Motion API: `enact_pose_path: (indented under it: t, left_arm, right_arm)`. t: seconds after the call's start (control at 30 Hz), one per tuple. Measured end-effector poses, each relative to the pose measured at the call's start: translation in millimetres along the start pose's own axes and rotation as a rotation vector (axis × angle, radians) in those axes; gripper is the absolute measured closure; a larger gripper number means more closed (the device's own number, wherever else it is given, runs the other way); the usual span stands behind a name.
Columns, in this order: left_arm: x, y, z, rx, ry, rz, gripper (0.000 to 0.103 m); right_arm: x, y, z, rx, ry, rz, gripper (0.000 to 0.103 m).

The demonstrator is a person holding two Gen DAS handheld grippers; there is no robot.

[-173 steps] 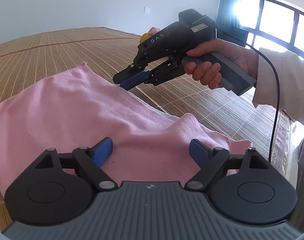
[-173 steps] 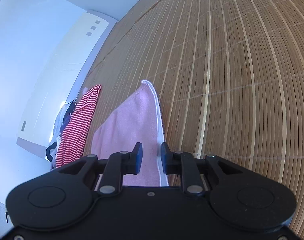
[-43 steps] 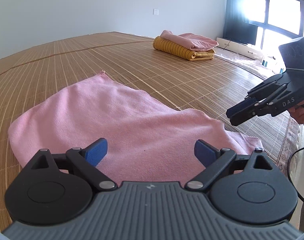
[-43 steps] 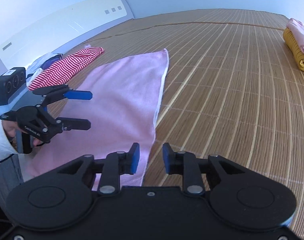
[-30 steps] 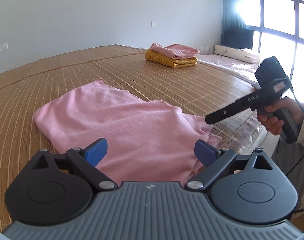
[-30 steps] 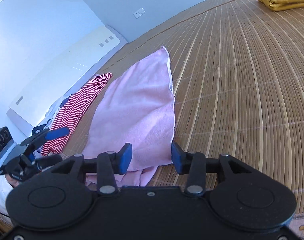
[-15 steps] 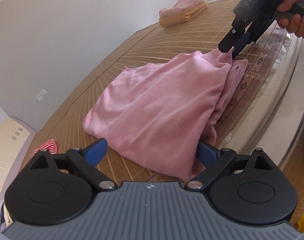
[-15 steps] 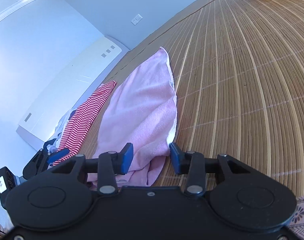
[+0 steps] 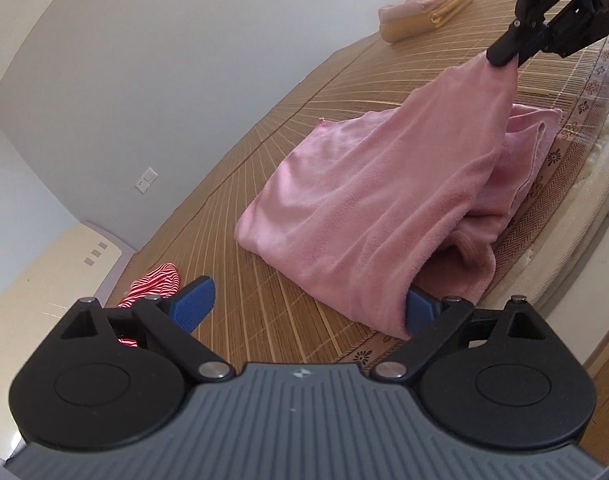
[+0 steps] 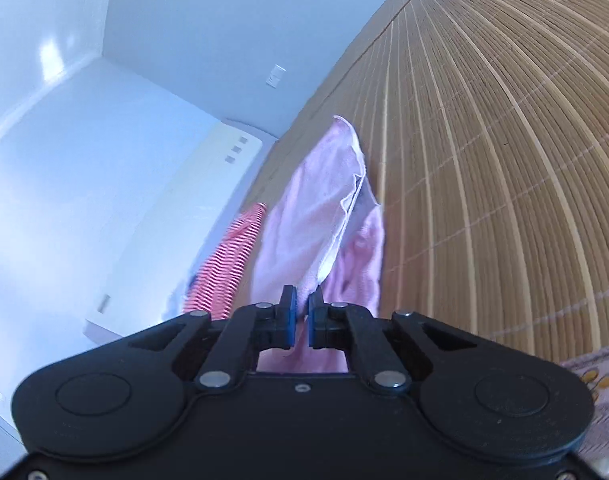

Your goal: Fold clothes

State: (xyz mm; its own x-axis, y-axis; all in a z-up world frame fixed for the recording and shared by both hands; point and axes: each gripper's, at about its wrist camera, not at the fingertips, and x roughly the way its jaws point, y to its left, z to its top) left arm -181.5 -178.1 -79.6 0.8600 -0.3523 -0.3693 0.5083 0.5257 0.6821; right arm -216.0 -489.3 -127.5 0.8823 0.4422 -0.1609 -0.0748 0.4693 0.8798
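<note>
At the upper right of the left wrist view, a corner of the pink towel (image 9: pixel 384 200) is seen pinched in the right tongs (image 9: pixel 504 54), lifted clear of the bamboo mat (image 9: pixel 264 312) while the rest of the cloth lies draped and bunched near the bed's edge at the right of the frame. The left tongs (image 9: pixel 304 308) are spread wide; the lower hem of the towel rests against the right-hand pad, but nothing is gripped. In the right wrist view the blue pads (image 10: pixel 289 318) are seen clenched on a fold of pink cloth at bottom centre.

A lopsided fold is the likely risk: with only one corner raised, the loose side may sag and drag into creases. The hem could also slip off the open left pad before it is closed, or the bunched part could slide over the bed's edge. A striped garment (image 9: pixel 156 284) lies at lower left, and a folded stack (image 9: pixel 424 4) at the top right.
</note>
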Motion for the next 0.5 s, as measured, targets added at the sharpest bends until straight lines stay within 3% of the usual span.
enact_pose_path:
  t: [0.1, 0.27, 0.37, 0.5]
  left_arm:
    - [-2, 7, -2, 0.005, 0.015, 0.015, 0.004]
    - [0, 4, -9, 0.022, 0.095, -0.055, 0.003]
    - [-5, -2, -8, 0.07, 0.094, -0.041, 0.003]
    - [-15, 11, -9, 0.032, 0.068, -0.121, 0.003]
  right_arm:
    - [-15, 11, -12, 0.003, -0.016, 0.03, 0.097]
    - [-3, 13, -34, -0.115, 0.106, -0.214, 0.094]
    - [-5, 24, -37, -0.199, 0.116, -0.3, 0.085]
    - [-19, 52, -36, -0.364, 0.072, -0.363, 0.073]
